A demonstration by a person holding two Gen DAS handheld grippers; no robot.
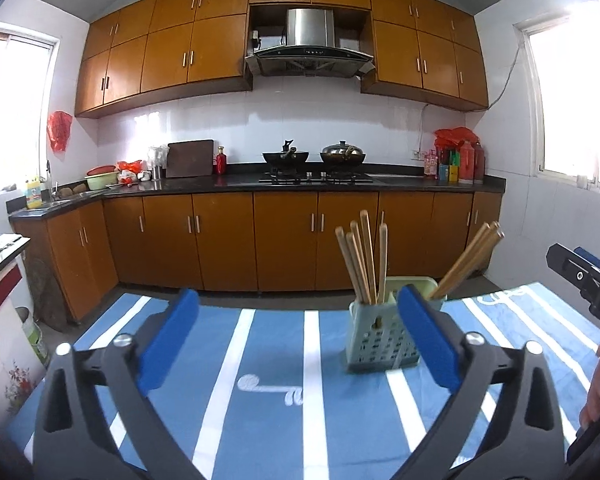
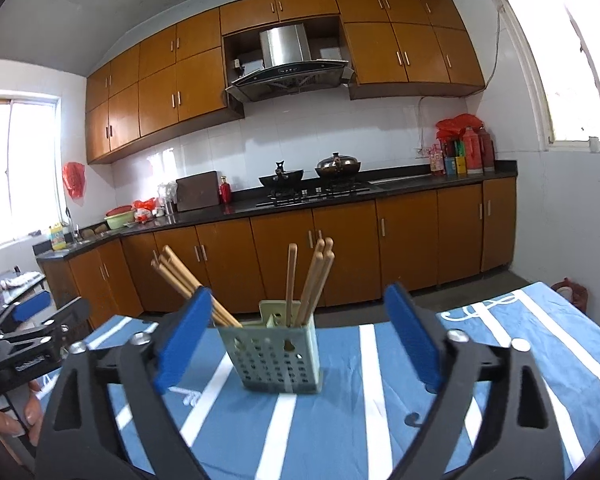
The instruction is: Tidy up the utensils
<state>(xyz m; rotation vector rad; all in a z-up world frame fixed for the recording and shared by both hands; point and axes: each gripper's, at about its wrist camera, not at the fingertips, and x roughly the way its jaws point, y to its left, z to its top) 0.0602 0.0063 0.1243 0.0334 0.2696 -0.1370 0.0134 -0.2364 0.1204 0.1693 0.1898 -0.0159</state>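
A: What is nearest in the two wrist views?

B: The left gripper (image 1: 300,344) and the right gripper (image 2: 298,344). Both are spread wide and empty, above the table (image 1: 276,432) with its blue striped cloth.

A: And the utensils?

B: A little farther, the pale green holder (image 2: 278,354) stands upright on the cloth. In the right view it is at 12 o'clock between the fingers; in the left view it is at about 1 o'clock. The chopsticks (image 2: 314,280) are already inside, in two bunches that lean apart.

A: So what is left?

B: I see no loose utensil on the cloth, so I judge the task almost finished. Far behind, at 12 o'clock, is the kitchen counter (image 1: 300,184) with two woks.
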